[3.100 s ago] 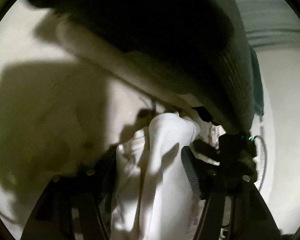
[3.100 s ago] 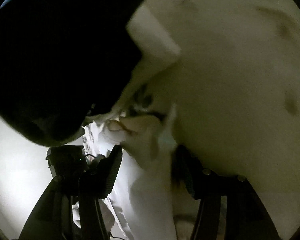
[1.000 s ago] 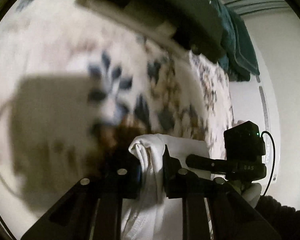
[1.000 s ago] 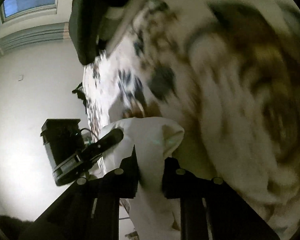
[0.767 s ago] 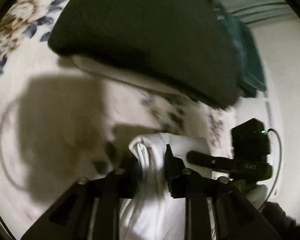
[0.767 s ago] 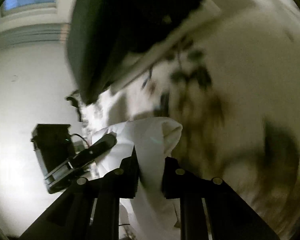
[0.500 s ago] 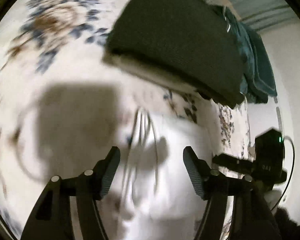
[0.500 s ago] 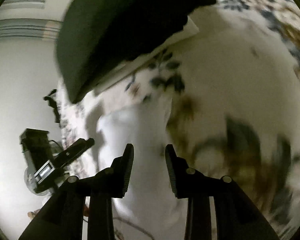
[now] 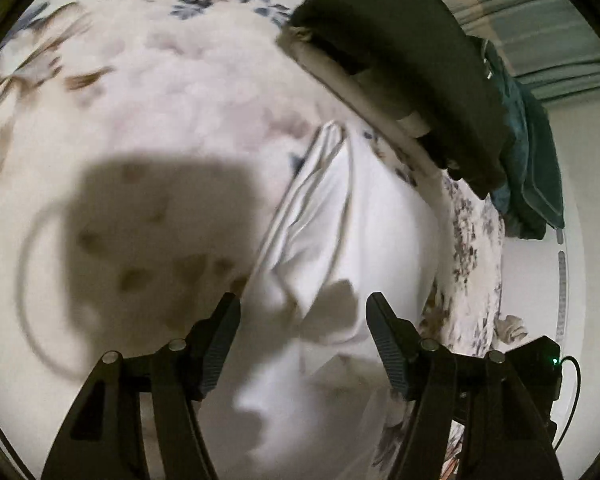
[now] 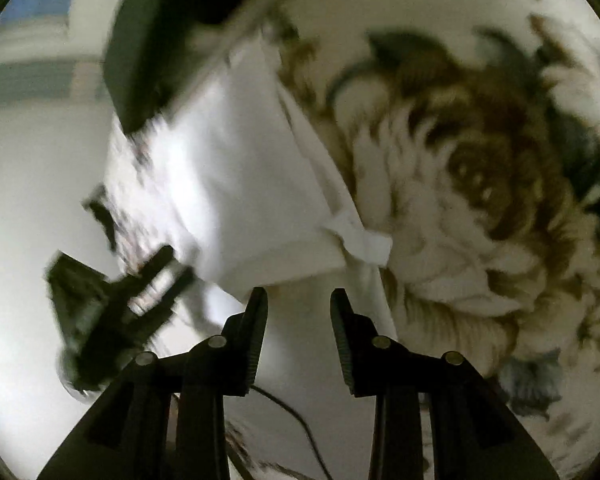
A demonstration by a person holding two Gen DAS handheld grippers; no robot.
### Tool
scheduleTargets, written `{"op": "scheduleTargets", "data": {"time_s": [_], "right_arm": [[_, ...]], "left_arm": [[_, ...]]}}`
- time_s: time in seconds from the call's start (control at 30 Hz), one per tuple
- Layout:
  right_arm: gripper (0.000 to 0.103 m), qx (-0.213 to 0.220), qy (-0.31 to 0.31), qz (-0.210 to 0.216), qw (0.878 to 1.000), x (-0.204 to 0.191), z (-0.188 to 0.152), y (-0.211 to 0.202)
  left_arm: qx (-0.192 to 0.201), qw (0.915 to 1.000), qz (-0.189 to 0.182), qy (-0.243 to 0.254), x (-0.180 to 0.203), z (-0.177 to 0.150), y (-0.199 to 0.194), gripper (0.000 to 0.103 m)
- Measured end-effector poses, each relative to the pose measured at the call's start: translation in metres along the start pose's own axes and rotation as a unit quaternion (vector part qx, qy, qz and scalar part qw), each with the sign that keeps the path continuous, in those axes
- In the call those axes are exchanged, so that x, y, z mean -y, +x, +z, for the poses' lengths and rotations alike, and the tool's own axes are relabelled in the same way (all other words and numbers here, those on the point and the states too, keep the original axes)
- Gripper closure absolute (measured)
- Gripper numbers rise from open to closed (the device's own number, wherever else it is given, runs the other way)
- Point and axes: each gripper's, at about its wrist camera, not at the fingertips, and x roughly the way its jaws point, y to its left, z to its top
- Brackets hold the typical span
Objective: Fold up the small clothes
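— What sits closest to the lens on the left side?

— The left gripper (image 9: 303, 316), its two ribbed fingers (image 9: 220, 340) standing wide apart. Nothing is pinched between them; the pads press on nothing.

— And under it?

— The white garment (image 9: 352, 216), lying on the floral bedspread (image 9: 172, 92). The cloth shows in the gap between the fingers but below them, apart from the pads. A shadow of a finger falls across its near part.

— How does the garment lie?

— Roughly flat, with long creases along its left edge running away from the camera. Its far end reaches the foot of a pile of folded clothes (image 9: 404, 60): a dark piece on top, a pale one beneath. Behind that pile lies a teal cloth (image 9: 536, 168), and a pale wall (image 9: 596, 200) stands to the right.

— Now the right side?

— The right gripper (image 10: 299, 312) is nearest, its jaws opening, with a clear gap between the fingers (image 10: 256, 328). No cloth is caught there. The white garment (image 10: 236, 184) lies just beyond the tips, a small folded tab sticking out at its right corner.

— Anything else in that view?

— The left gripper (image 10: 140, 292) shows blurred at the lower left, by the garment's edge. Farther off, the dark pile of folded clothes (image 10: 156, 40) touches the garment's far end. A big brown flower of the floral bedspread (image 10: 480, 168) fills the right, smeared by motion.
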Motion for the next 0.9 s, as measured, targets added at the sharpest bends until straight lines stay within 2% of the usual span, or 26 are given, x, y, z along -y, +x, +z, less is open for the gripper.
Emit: {"op": "scheduleTargets", "data": {"time_s": [0.07,0.1,0.13,0.17,0.2,0.23,0.27,0.33,0.4,0.53,0.6,0.63,0.7,0.77,0.8,0.9], "right_arm": [[0.046,0.015,0.038,0.022,0.999,0.009,0.008,-0.002],[0.046,0.010,0.062,0.038,0.997,0.015,0.013,0.005],[0.046,0.001,0.075,0.043,0.996,0.018,0.015,0.013],[0.046,-0.007,0.088,0.048,0.995,0.021,0.018,0.020],[0.046,-0.012,0.099,0.054,0.994,0.024,0.020,0.027],[0.046,-0.016,0.105,0.066,0.992,0.024,0.021,0.032],[0.052,-0.016,0.106,0.070,0.992,0.023,0.020,0.035],[0.054,-0.019,0.091,0.044,0.995,0.018,0.019,0.040],[0.054,-0.023,0.069,0.005,0.997,0.015,0.016,0.043],[0.054,-0.033,0.048,-0.028,0.998,0.008,0.011,0.053],[0.054,-0.040,0.034,-0.044,0.998,0.001,0.009,0.052],[0.054,-0.043,0.030,-0.045,0.998,0.001,0.006,0.048],[0.054,-0.054,0.025,-0.044,0.997,0.001,-0.002,0.036],[0.051,-0.068,0.022,-0.042,0.997,0.009,-0.018,0.016],[0.046,-0.077,0.024,-0.042,0.996,0.015,-0.028,0.008],[0.044,-0.110,0.034,-0.053,0.992,0.039,-0.064,-0.009]], "left_arm": [[0.004,0.9999,-0.008,0.010,0.005,0.007,0.011,0.045],[0.010,0.9998,-0.012,0.016,0.008,0.009,0.016,0.071],[0.010,0.9997,-0.017,0.016,0.011,0.011,0.019,0.089],[0.007,0.9996,-0.028,0.008,0.010,0.013,0.019,0.095],[0.011,0.9988,-0.049,-0.003,0.004,0.013,0.010,0.095],[0.021,0.9945,-0.097,-0.034,-0.003,0.010,0.005,0.095],[0.025,0.9904,-0.121,-0.061,-0.012,0.009,0.002,0.095],[0.028,0.9841,-0.136,-0.111,-0.036,0.006,0.001,0.095],[0.016,0.9865,-0.111,-0.120,-0.048,0.003,0.005,0.095],[-0.016,0.9910,-0.085,-0.102,-0.051,-0.006,0.005,0.087],[-0.028,0.9944,-0.069,-0.074,-0.044,-0.011,-0.002,0.073],[-0.036,0.9960,-0.056,-0.059,-0.041,-0.016,-0.009,0.069],[-0.044,0.9972,-0.047,-0.038,-0.040,-0.027,-0.026,0.050],[-0.047,0.9982,-0.034,-0.018,-0.041,-0.043,-0.049,0.042],[-0.051,0.9982,-0.030,-0.013,-0.042,-0.052,-0.055,0.040],[-0.083,0.9964,-0.013,-0.002,-0.055,-0.088,-0.073,0.040]]}}
